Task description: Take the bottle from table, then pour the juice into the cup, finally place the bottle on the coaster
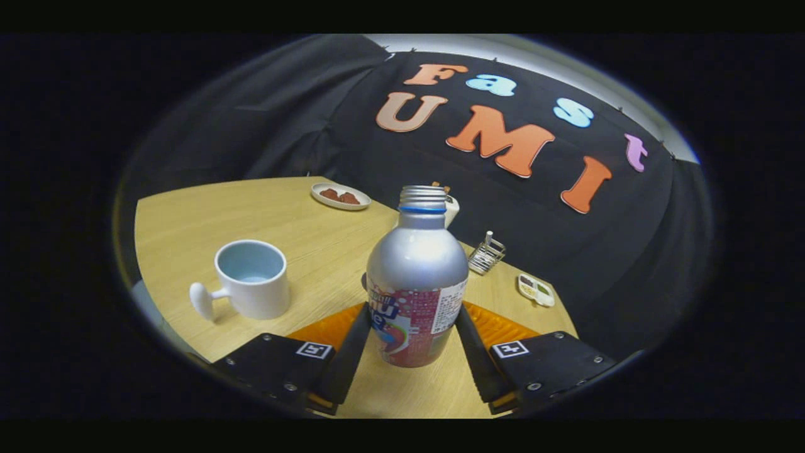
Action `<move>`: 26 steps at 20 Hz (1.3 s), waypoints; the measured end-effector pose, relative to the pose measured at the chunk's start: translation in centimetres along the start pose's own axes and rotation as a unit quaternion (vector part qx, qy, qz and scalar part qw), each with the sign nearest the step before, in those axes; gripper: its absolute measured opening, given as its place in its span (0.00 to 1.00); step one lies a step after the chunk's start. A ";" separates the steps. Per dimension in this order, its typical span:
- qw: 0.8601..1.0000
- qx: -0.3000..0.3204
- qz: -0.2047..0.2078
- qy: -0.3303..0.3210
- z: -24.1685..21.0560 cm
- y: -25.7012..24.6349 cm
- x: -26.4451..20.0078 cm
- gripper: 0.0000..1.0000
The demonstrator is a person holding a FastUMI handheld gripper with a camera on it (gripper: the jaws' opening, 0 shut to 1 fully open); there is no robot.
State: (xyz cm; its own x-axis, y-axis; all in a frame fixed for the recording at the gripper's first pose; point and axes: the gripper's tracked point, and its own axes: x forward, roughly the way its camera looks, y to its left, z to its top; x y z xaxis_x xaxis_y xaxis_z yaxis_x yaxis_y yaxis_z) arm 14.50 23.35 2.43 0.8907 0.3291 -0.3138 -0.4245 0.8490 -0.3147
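From the gripper view, your gripper (412,327) has the bottle (416,283) between its two fingers, and both fingers (348,358) press against the labelled lower body, one on each side, so the jaws are clenched on the bottle. The bottle stands upright, silver above a printed label, with its threaded neck bare and a blue ring just under the threads. Its base sits low between the fingers, over the wooden table (314,239); whether it touches the tabletop or is slightly lifted cannot be told.

To the left of the bottle, a little farther than your fingers, stands the cup (251,279), white outside and pale blue inside, upright, its handle turned to the near left. It is apart from the bottle.

An orange ribbed surface, seemingly the coaster (503,324), lies on the table just behind the bottle, showing on either side of the fingers.

Farther off, a small plate (340,196) with reddish pieces sits at the far left of the table. A wire rack (486,255) stands to the right beyond the bottle, and a small tray (536,289) lies near the right edge.
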 end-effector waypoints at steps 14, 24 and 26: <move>0.988 0.147 0.034 -0.027 3.6 -0.3 10.0 0.77; 0.980 0.194 0.039 -0.016 2.5 0.0 15.6 0.77; 0.980 0.195 0.034 -0.017 2.4 -0.1 16.2 0.77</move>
State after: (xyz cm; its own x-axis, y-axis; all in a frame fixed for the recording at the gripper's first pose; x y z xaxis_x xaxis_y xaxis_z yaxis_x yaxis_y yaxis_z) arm 29.39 29.60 -0.53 0.8705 0.3974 -0.2904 -0.3937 0.9163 0.0738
